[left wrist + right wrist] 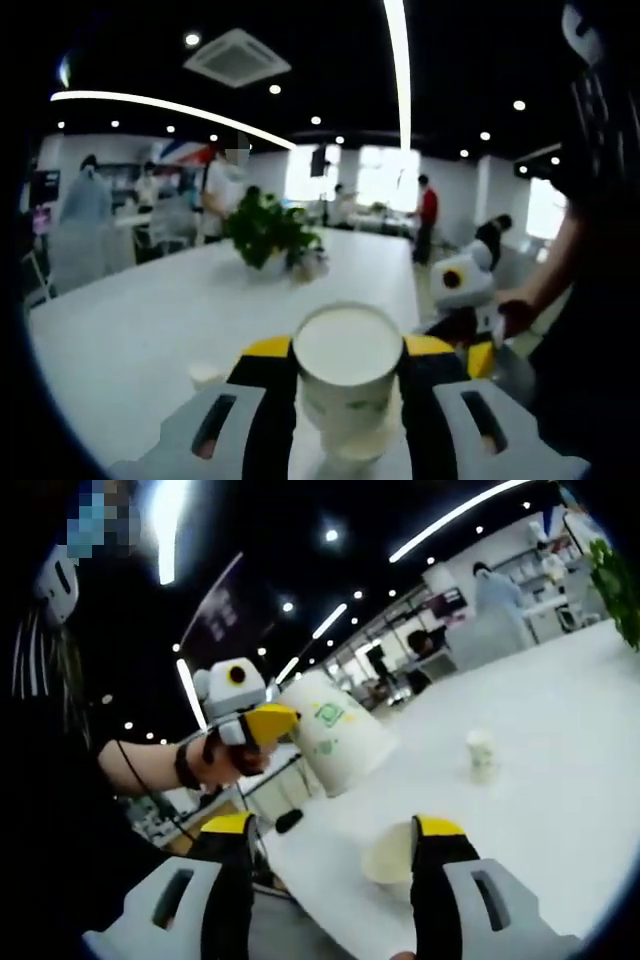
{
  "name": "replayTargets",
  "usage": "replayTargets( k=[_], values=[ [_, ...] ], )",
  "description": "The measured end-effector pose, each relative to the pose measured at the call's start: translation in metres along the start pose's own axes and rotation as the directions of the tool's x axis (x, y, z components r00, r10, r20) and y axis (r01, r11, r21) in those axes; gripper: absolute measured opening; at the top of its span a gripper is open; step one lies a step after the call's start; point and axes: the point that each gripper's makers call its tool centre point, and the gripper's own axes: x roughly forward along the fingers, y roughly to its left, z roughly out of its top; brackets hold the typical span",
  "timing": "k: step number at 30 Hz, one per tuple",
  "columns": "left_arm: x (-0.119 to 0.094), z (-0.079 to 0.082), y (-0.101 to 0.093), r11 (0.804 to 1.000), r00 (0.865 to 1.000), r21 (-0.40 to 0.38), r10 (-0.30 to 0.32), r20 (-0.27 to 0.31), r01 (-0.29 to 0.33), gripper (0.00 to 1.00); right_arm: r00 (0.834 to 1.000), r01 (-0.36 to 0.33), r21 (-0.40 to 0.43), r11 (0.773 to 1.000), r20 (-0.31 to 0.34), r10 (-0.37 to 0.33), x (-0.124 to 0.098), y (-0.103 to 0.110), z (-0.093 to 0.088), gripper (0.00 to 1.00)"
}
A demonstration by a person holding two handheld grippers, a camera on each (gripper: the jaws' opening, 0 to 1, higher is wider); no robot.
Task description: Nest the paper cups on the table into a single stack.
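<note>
Left gripper (348,400): my jaws are clamped on a paper cup (347,385), one jaw on each side of its wall. In the left gripper view the cup is seen rim-on, mouth toward the camera, white inside, a green print on its wall. In the right gripper view the same cup (338,733) hangs in the air over the surface's near edge, tilted, mouth up and to the left, held by the left gripper (262,725) with a hand (215,762) behind it.

Right gripper (332,880): jaws spread apart, nothing between the pads. Just past them a second cup (388,858) sits on the white surface (560,780) near its edge; it looks to be upright, mouth up, but it is blurred. A third cup (482,755) stands upright further in, well apart from the second.

Left gripper view: a small cup (206,376) stands on the surface (150,320) left of my jaws, and the right gripper (462,282) hovers at the right edge. A potted plant (268,232) stands near the far end. People stand in the background.
</note>
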Motion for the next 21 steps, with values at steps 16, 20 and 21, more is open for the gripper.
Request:
replayTargets(
  k=[16,20,21],
  values=[
    [0.004,-0.009,-0.016,0.998,0.998,-0.028,-0.056,-0.018,0.056,0.38,0.997,-0.068,0.025,0.997,0.034,0.067,0.004,0.016,0.004,0.47],
    [0.003,-0.011,-0.019,0.997,0.998,-0.031,-0.066,-0.024,0.065,0.38,0.995,-0.082,0.039,0.996,0.063,0.080,0.004,0.018,0.009,0.45],
    [0.003,-0.012,-0.019,0.997,0.997,-0.035,-0.070,-0.028,0.069,0.38,0.994,-0.086,0.043,0.995,0.068,0.083,0.004,0.018,0.010,0.44]
  ],
)
